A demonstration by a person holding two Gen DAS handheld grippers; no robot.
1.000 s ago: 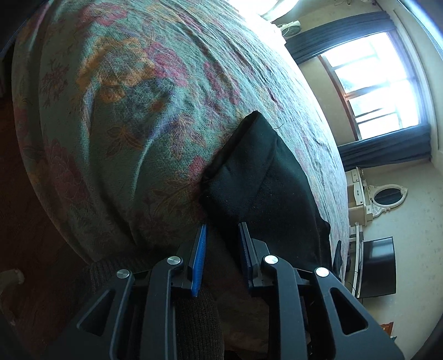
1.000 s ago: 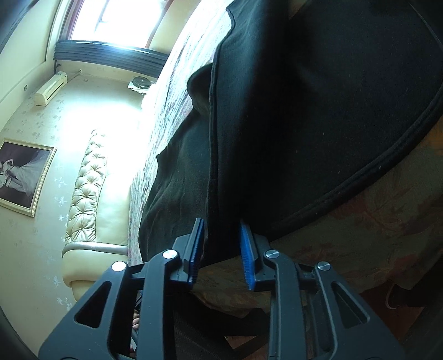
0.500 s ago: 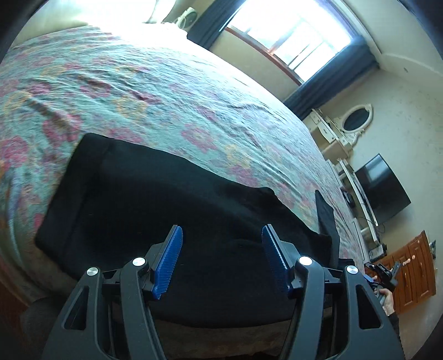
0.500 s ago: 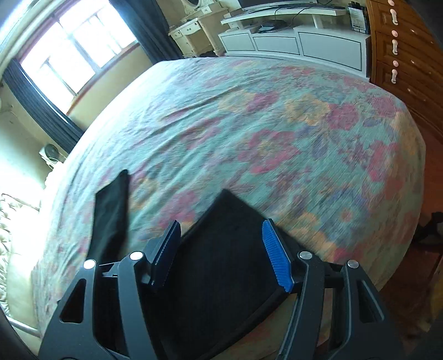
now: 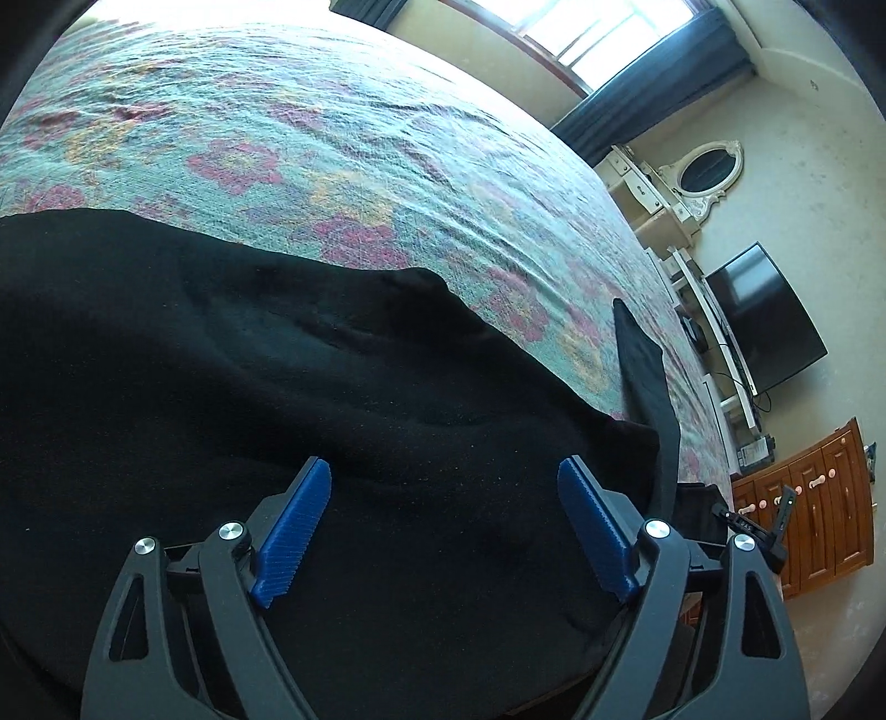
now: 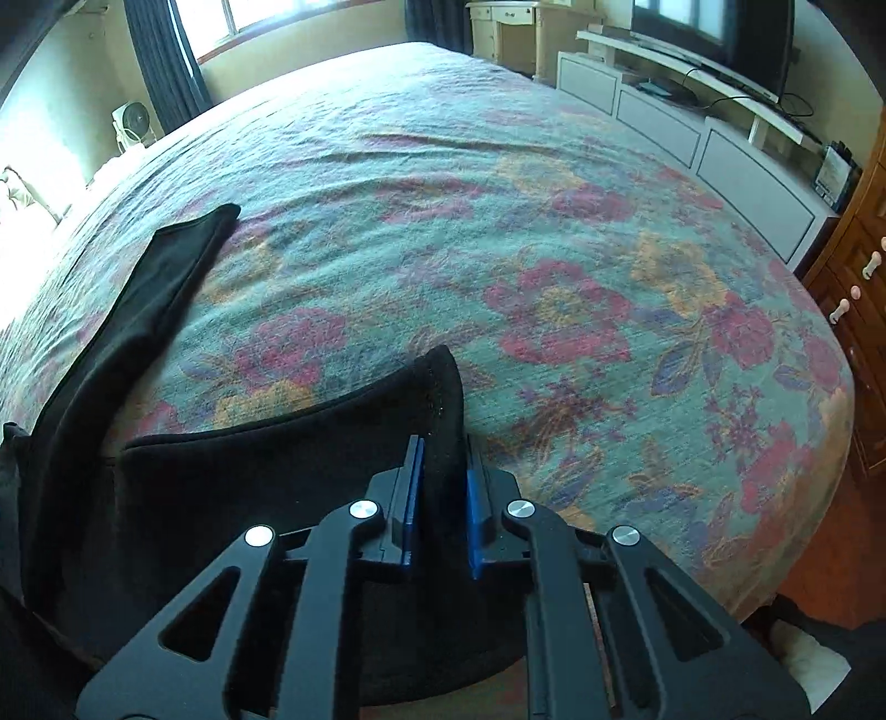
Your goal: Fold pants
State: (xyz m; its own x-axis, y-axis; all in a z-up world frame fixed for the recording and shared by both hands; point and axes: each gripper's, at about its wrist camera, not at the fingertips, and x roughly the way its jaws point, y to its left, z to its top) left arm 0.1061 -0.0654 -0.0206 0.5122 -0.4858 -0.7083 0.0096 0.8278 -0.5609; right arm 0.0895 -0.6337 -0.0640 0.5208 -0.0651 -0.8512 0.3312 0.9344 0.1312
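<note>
Pants (image 5: 277, 387): where are they?

— Black pants lie spread on the flowered bedspread (image 5: 343, 166), along its near edge. From the right wrist camera the same pants (image 6: 277, 471) cover the near left part of the bedspread (image 6: 554, 249), and one narrow black strip of them runs away from that edge toward the headboard side.

— What is the left gripper doing?

— Left gripper (image 5: 443, 526) hangs over the pants with its blue pads (image 5: 293, 531) spread wide apart. Nothing sits between them; whether they touch the cloth below cannot be told.

— And the right gripper?

— Right gripper (image 6: 443, 498) has its blue pads (image 6: 473, 515) drawn close together, pinching a raised corner of the pants, which stands up in a point above the bedspread.

— Anything else around the bedspread?

— Beyond its far side stand a dark television (image 5: 764, 315), a white oval mirror (image 5: 709, 171) and a wooden cabinet (image 5: 814, 509); a curtained window (image 6: 266, 16) lies past its far end.
</note>
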